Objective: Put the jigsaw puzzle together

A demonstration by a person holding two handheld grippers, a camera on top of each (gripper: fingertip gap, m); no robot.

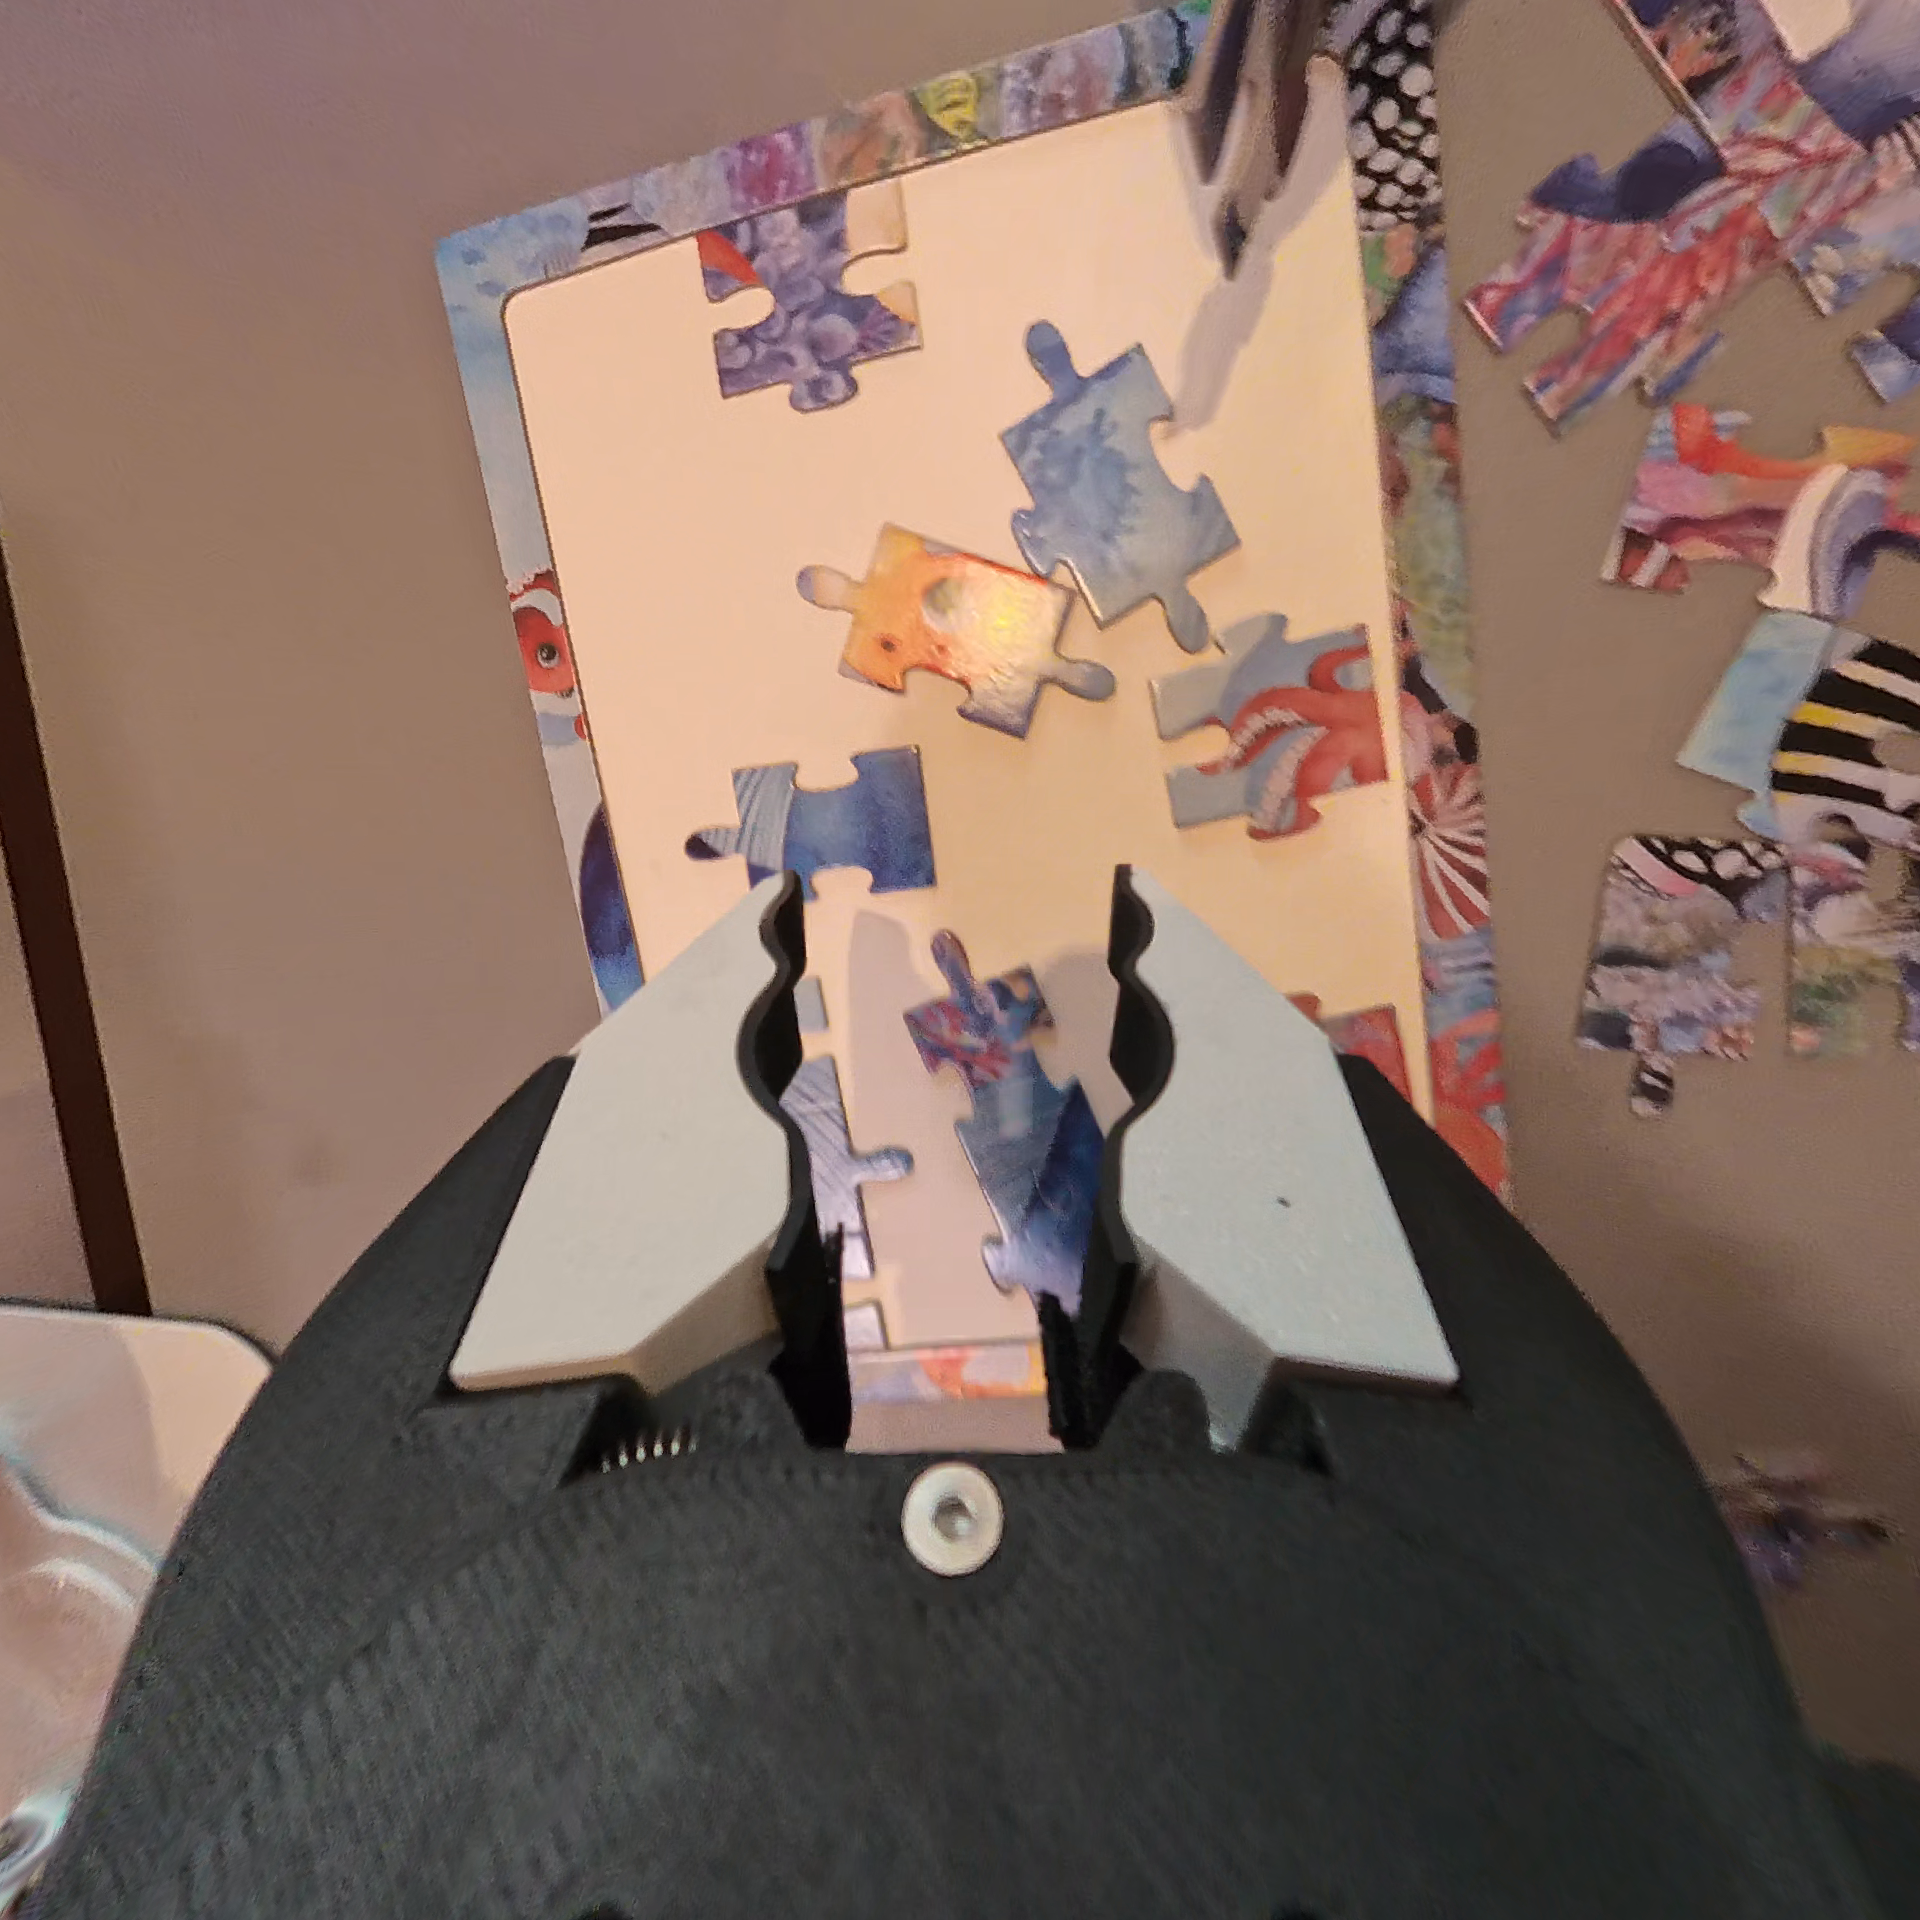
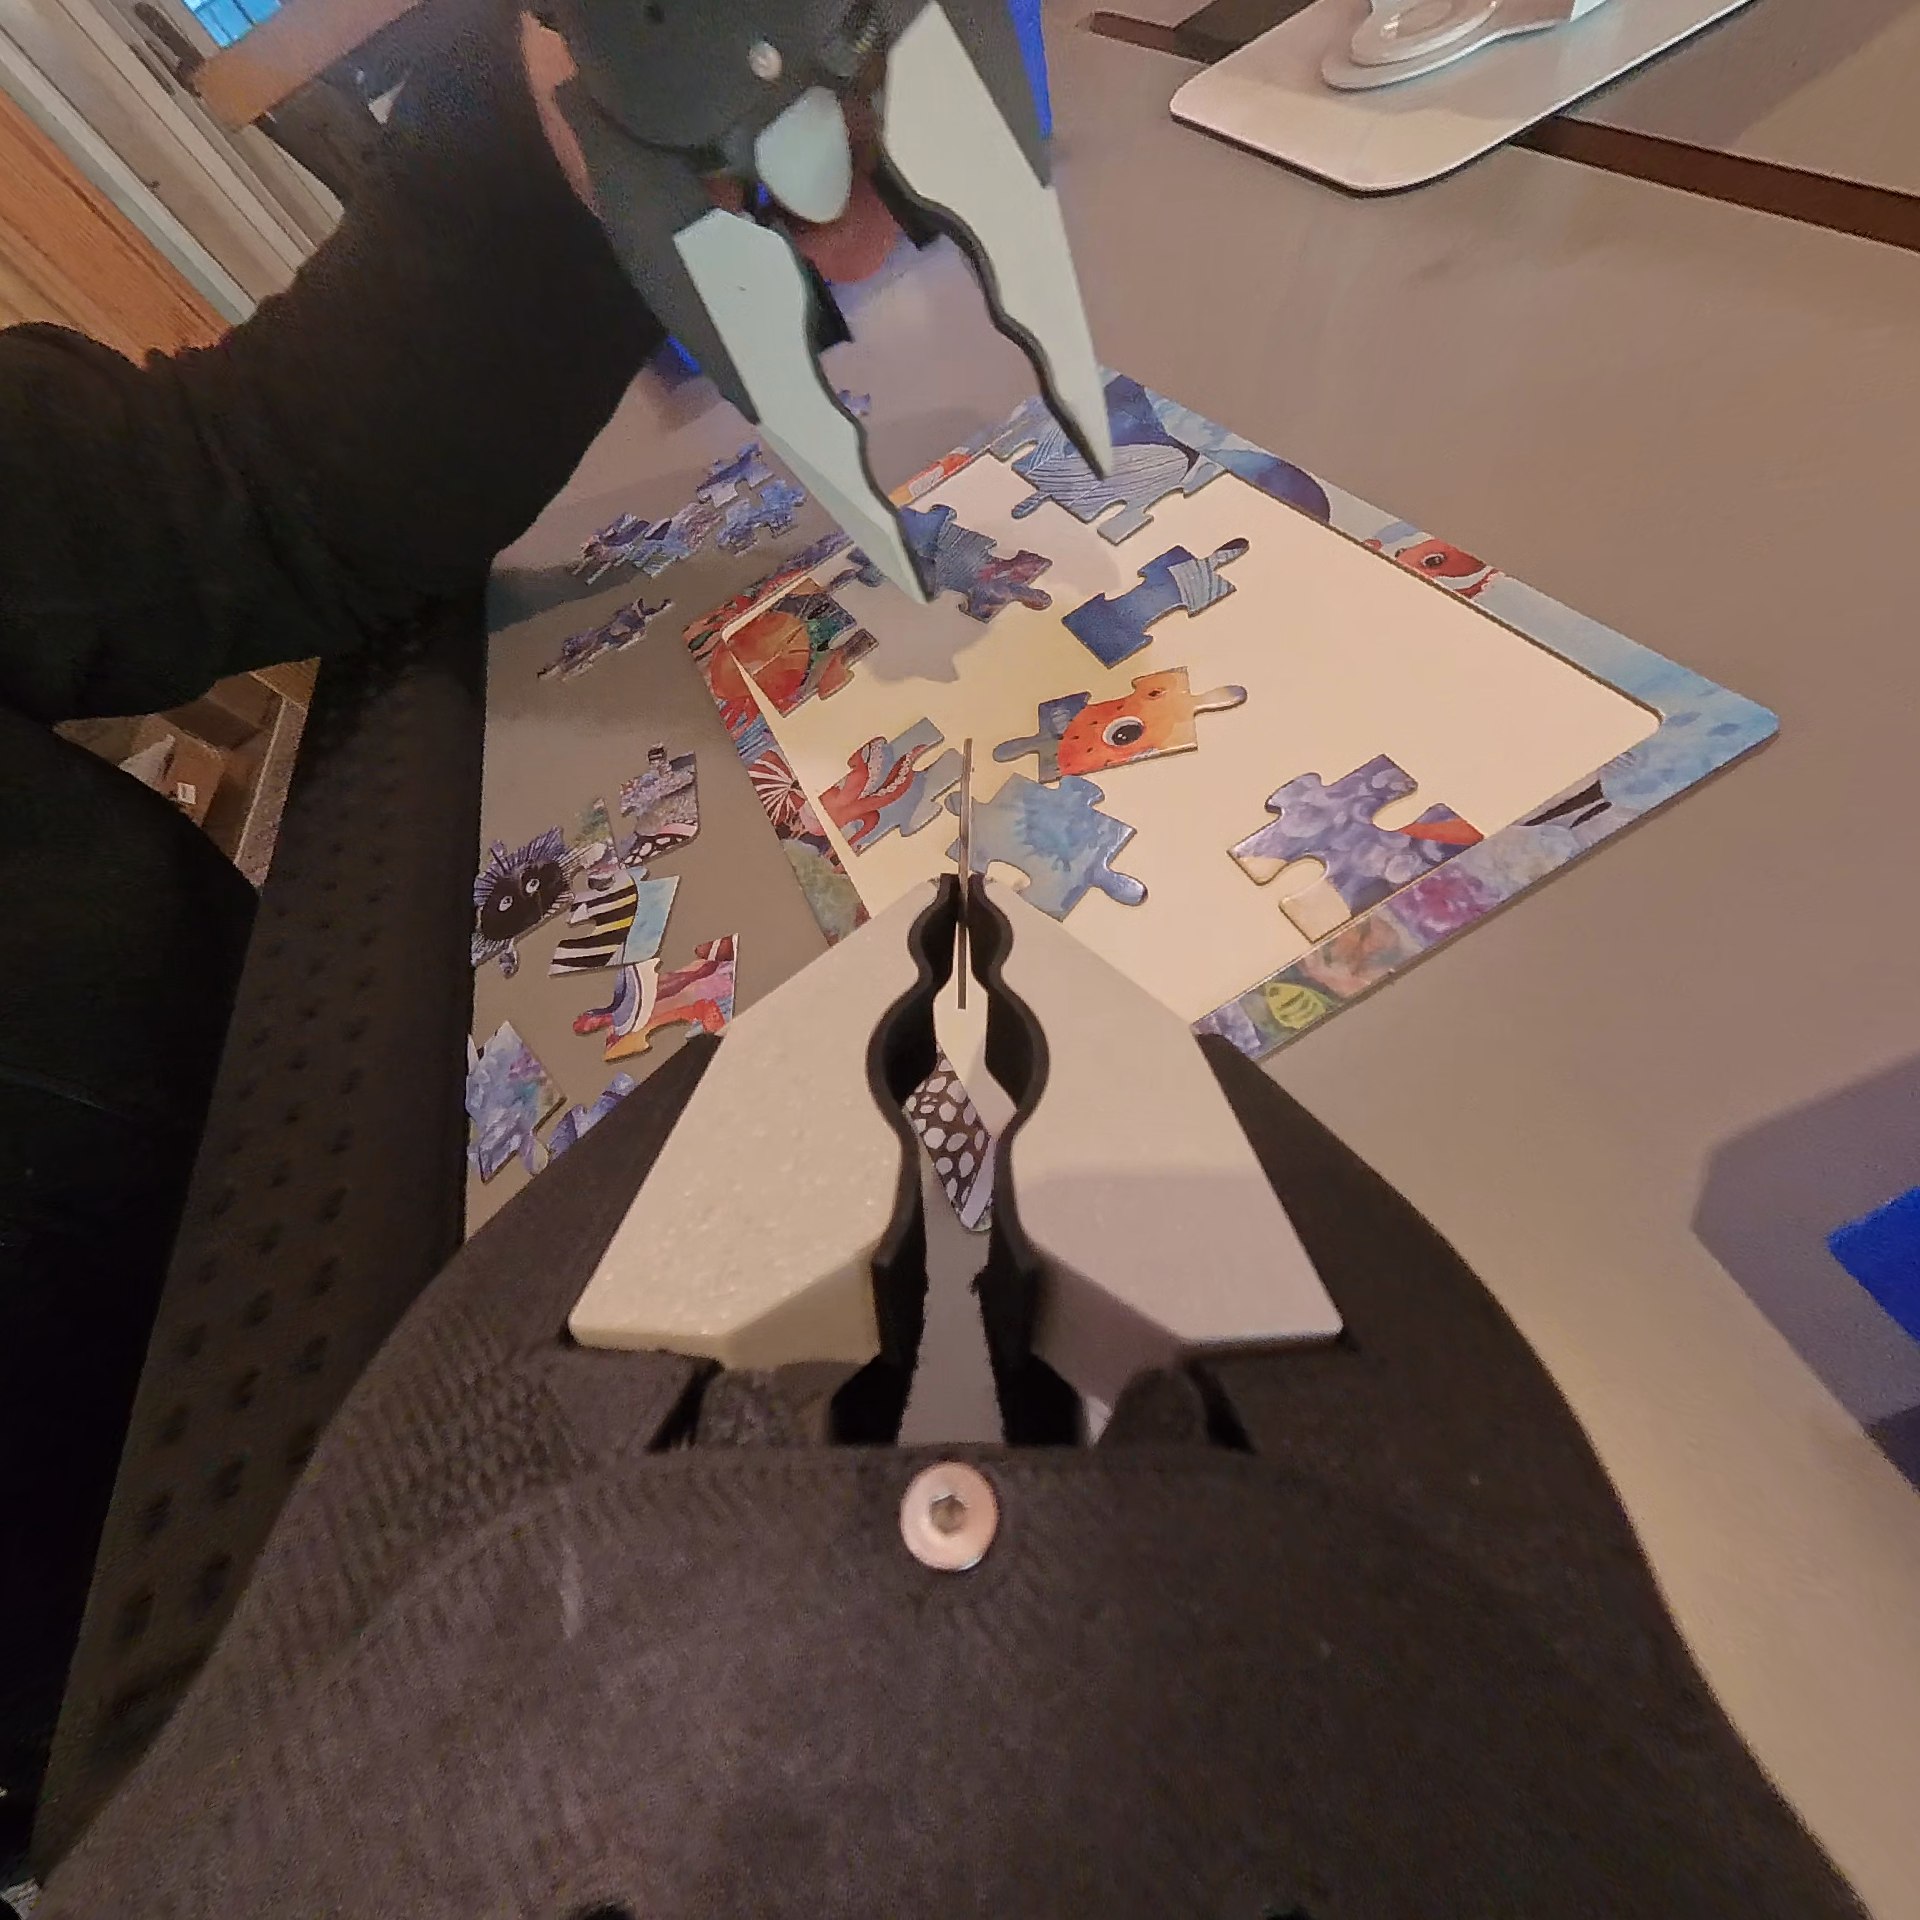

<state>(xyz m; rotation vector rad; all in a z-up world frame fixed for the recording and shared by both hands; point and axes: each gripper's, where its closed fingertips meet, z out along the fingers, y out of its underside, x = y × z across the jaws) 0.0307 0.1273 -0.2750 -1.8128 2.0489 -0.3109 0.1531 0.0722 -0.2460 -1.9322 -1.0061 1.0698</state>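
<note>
Held edge-on in the clenched right gripper: a thin black-and-white spotted cardboard piece, apparently for fitting into the cream, picture-bordered puzzle tray, with the left gripper spread empty over a loose blue-purple piece there.

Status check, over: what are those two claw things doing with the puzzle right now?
Left gripper open above a blue-purple piece in the puzzle tray. Right gripper shut on a black-and-white spotted piece, edge-on. Loose pieces scattered inside the tray.
</note>
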